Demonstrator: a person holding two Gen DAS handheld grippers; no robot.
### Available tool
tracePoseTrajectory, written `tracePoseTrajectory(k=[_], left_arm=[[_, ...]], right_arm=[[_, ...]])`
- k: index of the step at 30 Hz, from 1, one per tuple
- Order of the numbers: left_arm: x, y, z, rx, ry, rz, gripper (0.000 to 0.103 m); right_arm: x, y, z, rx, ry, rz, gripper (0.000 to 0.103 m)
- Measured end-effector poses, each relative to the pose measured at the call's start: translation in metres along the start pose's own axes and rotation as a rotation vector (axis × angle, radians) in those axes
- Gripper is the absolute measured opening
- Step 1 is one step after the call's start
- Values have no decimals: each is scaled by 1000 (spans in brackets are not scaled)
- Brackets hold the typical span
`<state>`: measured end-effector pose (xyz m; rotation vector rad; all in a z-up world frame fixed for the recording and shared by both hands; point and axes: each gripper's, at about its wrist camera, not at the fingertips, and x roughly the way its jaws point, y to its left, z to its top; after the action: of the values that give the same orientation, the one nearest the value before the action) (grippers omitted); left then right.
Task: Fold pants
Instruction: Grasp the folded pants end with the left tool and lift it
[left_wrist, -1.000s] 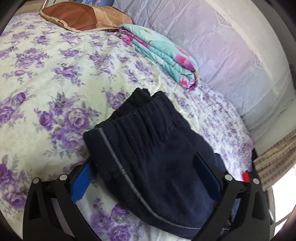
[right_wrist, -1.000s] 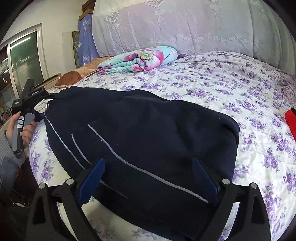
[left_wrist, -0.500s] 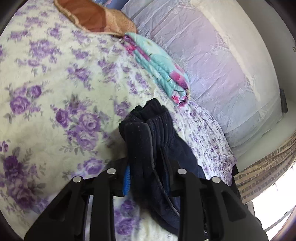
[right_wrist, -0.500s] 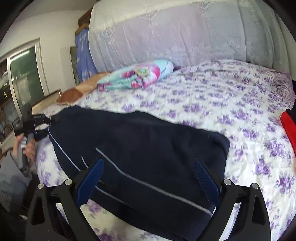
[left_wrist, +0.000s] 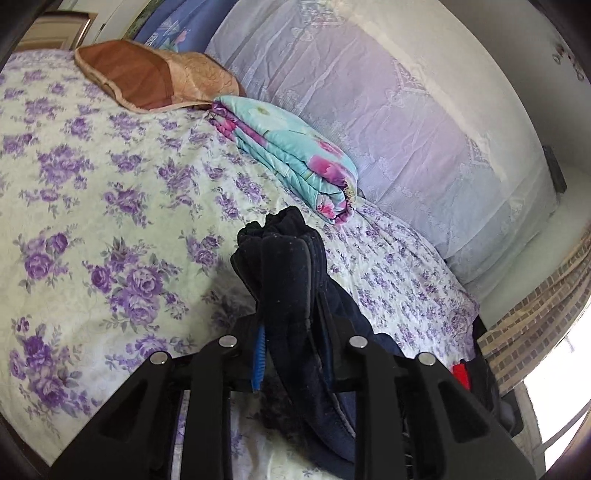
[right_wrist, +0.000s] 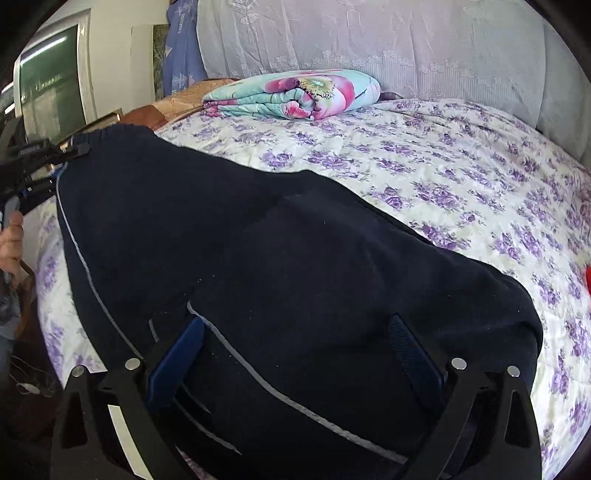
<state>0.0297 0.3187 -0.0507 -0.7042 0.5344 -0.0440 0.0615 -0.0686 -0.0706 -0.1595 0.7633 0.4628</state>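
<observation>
Left gripper (left_wrist: 291, 354) jaws just closed, now clenching pants (left_wrist: 288, 280) waistband, lifted | right gripper (right_wrist: 295, 354) spread wide, angled down over pants

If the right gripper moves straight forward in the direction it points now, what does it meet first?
Most likely the dark navy pants with grey piping. The cloth already lies between the open fingers of the right gripper and fills the way ahead. Beyond it is the purple-flowered bedspread. Depth is hard to judge in this view.
</observation>
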Motion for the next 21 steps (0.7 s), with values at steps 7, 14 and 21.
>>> tracePoseTrajectory(k=[7,14,21], left_arm=[[24,46,-20,-168,56,34,43],[39,14,-35,-51,100,67,70],[44,37,-26,-213,121,-94,17]], right_arm=[[-13,-23,-11,107,-68,61,100],[-12,-23,-15,106,-84,62,99],[-12,-26,-17,115,-94,79,99]])
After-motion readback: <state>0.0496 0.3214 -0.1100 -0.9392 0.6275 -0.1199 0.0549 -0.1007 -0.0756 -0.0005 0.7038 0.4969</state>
